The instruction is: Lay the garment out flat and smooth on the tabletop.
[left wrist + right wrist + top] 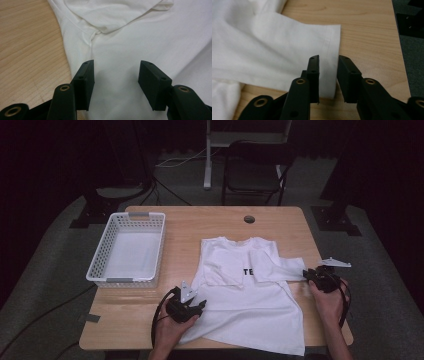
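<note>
white t-shirt (250, 285) flat, collar toward far edge (lengthwise)

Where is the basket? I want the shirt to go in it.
In the high view the white basket stands at the table's far left, apart from the shirt.

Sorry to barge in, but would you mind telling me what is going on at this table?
A person is folding a white T-shirt on a wooden table, with a gripper in each hand. The left gripper hovers open over the shirt's body near its left edge. The right gripper is at the hem of the right sleeve, its jaws parted around the hem and not pressing it. A white basket sits empty to the left.
</note>
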`<state>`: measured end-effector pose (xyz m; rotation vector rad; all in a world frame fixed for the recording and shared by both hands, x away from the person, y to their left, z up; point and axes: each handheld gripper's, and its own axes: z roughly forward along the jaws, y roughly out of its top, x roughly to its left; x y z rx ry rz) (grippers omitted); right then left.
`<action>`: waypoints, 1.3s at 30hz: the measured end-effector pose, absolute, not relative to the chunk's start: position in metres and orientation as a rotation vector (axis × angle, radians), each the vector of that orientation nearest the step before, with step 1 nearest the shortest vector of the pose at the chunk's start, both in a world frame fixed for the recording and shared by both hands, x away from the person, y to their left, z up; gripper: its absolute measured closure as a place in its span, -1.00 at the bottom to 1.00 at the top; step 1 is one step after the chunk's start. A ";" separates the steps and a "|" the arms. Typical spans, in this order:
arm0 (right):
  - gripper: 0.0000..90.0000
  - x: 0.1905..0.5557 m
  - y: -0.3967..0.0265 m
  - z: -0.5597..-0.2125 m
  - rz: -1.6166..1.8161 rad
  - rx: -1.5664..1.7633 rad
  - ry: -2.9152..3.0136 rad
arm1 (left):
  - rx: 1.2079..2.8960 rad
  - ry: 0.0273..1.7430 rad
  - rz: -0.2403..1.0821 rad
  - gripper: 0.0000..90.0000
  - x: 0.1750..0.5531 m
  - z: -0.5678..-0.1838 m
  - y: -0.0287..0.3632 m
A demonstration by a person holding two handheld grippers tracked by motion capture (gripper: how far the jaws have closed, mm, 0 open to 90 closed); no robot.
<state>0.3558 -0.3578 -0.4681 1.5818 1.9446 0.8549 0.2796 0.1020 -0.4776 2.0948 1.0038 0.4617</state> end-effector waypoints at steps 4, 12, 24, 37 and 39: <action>0.49 0.358 -0.351 -0.464 0.880 1.547 1.947 | 2.095 1.004 0.461 0.05 0.280 -0.478 0.102; 0.44 0.370 -0.329 -0.463 0.903 1.488 2.005 | 2.092 1.010 0.458 0.04 0.280 -0.478 0.102; 0.34 0.384 -0.313 -0.476 0.894 1.498 2.057 | 2.093 1.015 0.462 0.04 0.279 -0.478 0.101; 0.56 0.383 -0.316 -0.476 0.877 1.502 2.036 | 2.089 1.020 0.463 0.04 0.279 -0.478 0.101; 0.58 0.383 -0.317 -0.476 0.878 1.503 2.033 | 2.089 1.020 0.463 0.04 0.279 -0.478 0.101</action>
